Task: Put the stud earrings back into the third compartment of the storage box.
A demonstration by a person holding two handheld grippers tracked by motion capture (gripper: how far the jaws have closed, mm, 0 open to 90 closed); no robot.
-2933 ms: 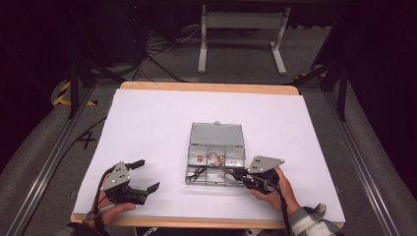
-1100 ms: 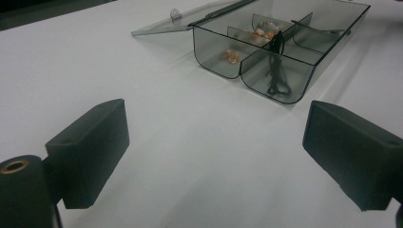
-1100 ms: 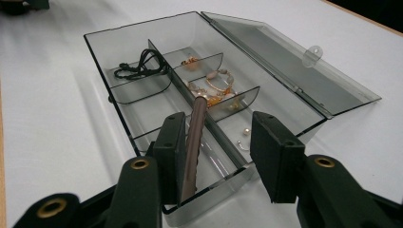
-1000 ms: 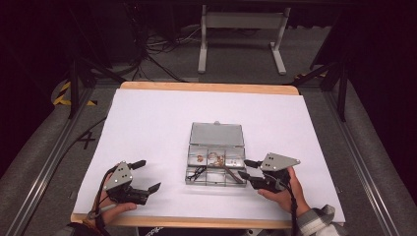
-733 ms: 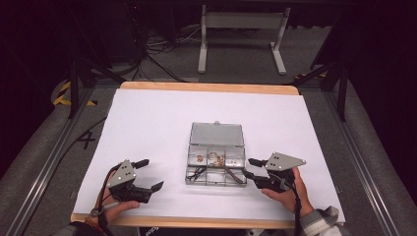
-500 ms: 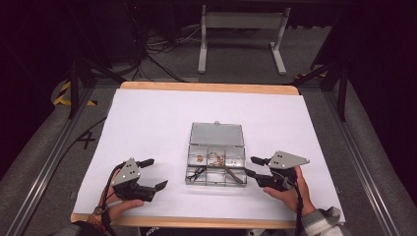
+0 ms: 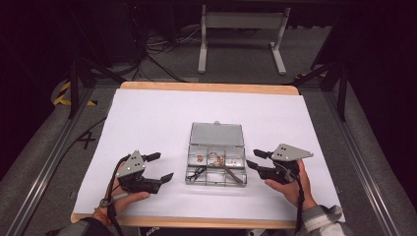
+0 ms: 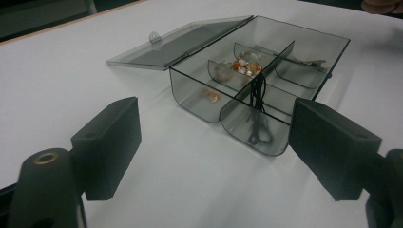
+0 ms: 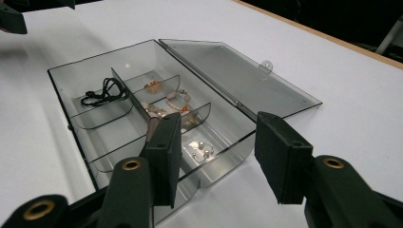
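Observation:
A clear plastic compartment box (image 7: 216, 178) sits mid-table with its lid (image 7: 216, 133) folded flat behind it. It holds a black cord (image 8: 259, 130), a beaded bracelet (image 9: 176, 102), small orange pieces (image 8: 210, 95) and a long hair clip (image 7: 233, 176). My left gripper (image 7: 163, 166) hovers left of the box and points at it; its jaws have just been closing a little and still stand open with nothing between them (image 8: 214, 137). My right gripper (image 7: 252, 158) is open at the box's right end. The box's near corner lies between its jaws (image 9: 221, 147), and neither pad presses on it.
White paper (image 7: 147, 123) covers the wooden table up to its edges. Beyond the far edge are a dark floor, cables and a grey metal stand (image 7: 241, 22). The table's front edge lies just under both hands.
The left gripper has lifted and moved right toward the box, with its jaws narrowing slightly. The right gripper has drawn back to the right, from inside the box to its right end.

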